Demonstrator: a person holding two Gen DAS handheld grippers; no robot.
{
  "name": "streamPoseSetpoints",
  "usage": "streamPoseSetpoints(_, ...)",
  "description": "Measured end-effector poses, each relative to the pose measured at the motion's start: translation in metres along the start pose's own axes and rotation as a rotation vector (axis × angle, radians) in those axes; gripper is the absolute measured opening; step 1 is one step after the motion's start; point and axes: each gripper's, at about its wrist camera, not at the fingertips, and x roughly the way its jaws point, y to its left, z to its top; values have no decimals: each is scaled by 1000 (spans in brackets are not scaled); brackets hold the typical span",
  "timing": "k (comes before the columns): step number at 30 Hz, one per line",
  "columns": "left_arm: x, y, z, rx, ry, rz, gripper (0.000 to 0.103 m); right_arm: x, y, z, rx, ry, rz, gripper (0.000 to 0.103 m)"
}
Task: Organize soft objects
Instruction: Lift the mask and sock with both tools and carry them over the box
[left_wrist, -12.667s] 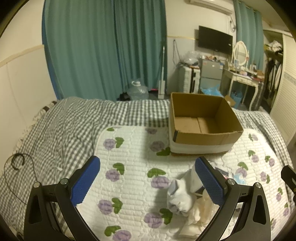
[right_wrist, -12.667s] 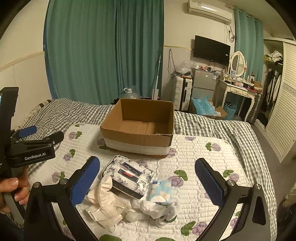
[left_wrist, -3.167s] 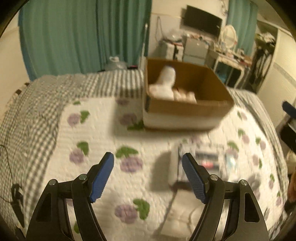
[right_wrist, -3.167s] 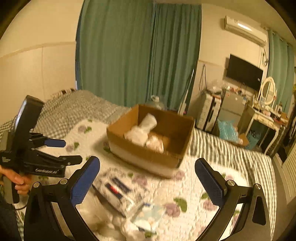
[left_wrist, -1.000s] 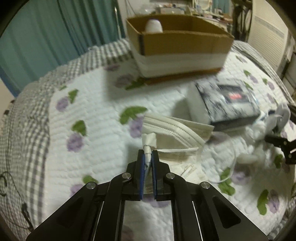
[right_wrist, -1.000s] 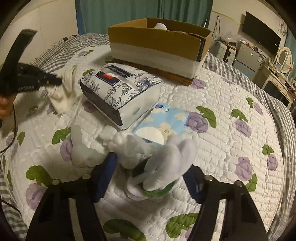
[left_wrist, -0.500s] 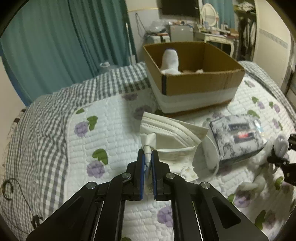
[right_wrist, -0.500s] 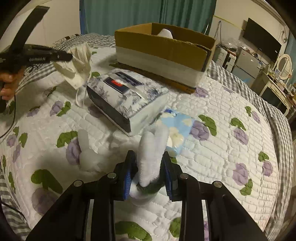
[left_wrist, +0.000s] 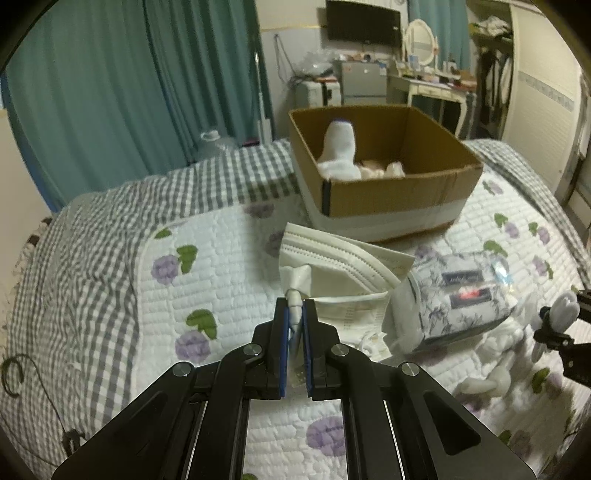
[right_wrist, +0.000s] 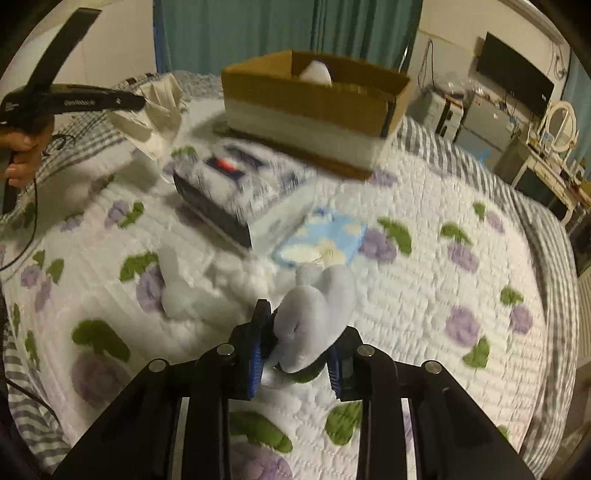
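Note:
My left gripper (left_wrist: 294, 321) is shut on a white face mask (left_wrist: 343, 266) and holds it above the quilt; it also shows in the right wrist view (right_wrist: 155, 107). My right gripper (right_wrist: 295, 354) is shut on a white plush toy (right_wrist: 314, 314) with green trim, lifted a little off the quilt; it also shows at the left wrist view's right edge (left_wrist: 563, 312). The open cardboard box (left_wrist: 399, 192) stands at the far side of the bed with a white sock (left_wrist: 338, 147) and other soft items inside. A floral tissue pack (left_wrist: 465, 299) lies on the quilt in front of the box.
A small blue tissue packet (right_wrist: 325, 240) lies next to the floral pack. Another white soft piece (right_wrist: 177, 291) lies on the quilt left of my right gripper. The flowered quilt (left_wrist: 177, 280) covers a checked bedspread. Curtains, a desk and a TV stand beyond the bed.
Both grippers have risen. The mask is lifted higher toward the box, and the plush toy has come up off the quilt in the right gripper.

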Motion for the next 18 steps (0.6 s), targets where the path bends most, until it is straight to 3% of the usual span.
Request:
streamPoseSetpoints(10, -26, 4, 29, 17, -131, 25, 6, -30, -5, 55, 4, -166, -12, 27)
streamPoseSetpoints(18, -29, 12, 57, -43, -164, -5, 6, -45, -13, 102, -18, -283, -37, 27)
